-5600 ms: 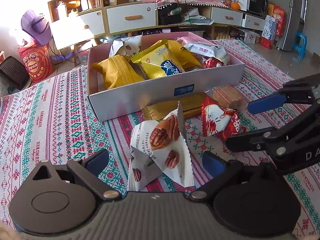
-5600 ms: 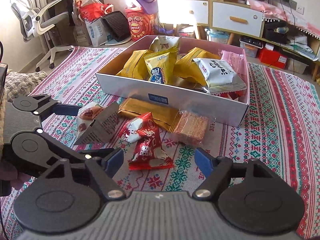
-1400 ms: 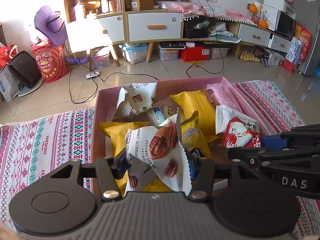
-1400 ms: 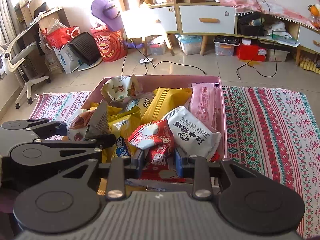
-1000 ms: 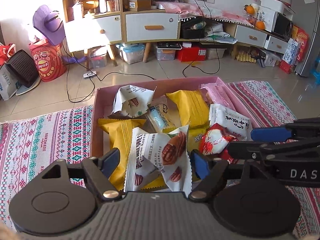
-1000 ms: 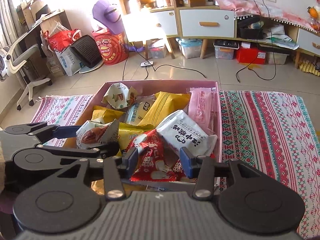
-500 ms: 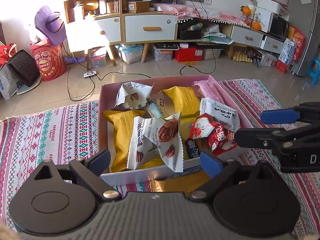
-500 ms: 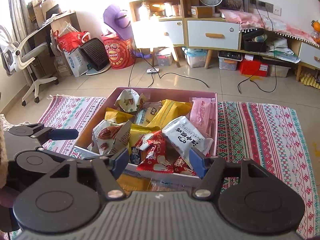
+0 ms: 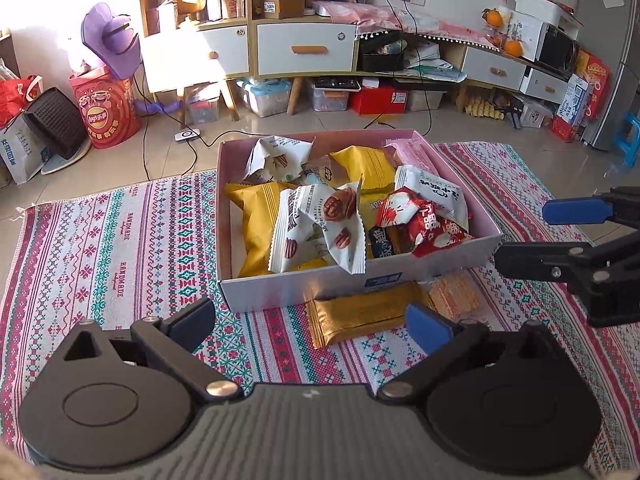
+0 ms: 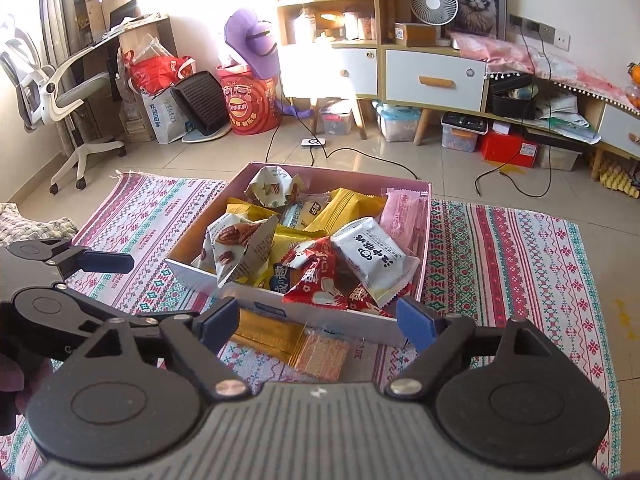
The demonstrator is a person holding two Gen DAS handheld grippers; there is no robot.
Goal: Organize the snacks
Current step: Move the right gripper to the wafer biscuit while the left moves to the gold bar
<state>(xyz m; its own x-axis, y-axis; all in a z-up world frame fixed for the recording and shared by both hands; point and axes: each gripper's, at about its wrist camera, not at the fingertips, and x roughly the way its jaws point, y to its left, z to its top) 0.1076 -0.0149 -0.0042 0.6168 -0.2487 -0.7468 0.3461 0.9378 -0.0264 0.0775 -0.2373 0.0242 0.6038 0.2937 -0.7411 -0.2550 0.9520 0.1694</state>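
A pink-lined cardboard box [image 9: 360, 278] [image 10: 336, 318] on the patterned cloth holds many snack packets. A white pecan packet [image 9: 320, 228] [image 10: 236, 248] and a red packet [image 9: 420, 220] [image 10: 316, 276] lie on top near its front wall. A gold bar packet [image 9: 360, 312] [image 10: 264, 334] and a wafer packet [image 9: 456, 296] [image 10: 322, 354] lie on the cloth in front of the box. My left gripper [image 9: 310, 322] is open and empty, in front of the box. My right gripper [image 10: 318, 320] is open and empty, also in front of the box.
The striped cloth [image 9: 120, 240] covers the table around the box. Behind stand white drawer cabinets [image 9: 306, 48], a red bucket [image 9: 106, 114] and floor cables. An office chair [image 10: 60, 92] stands far left in the right wrist view.
Both grippers let go of their packets into the box, opened wide and drew back toward me. The pecan and red packets now rest in the box.
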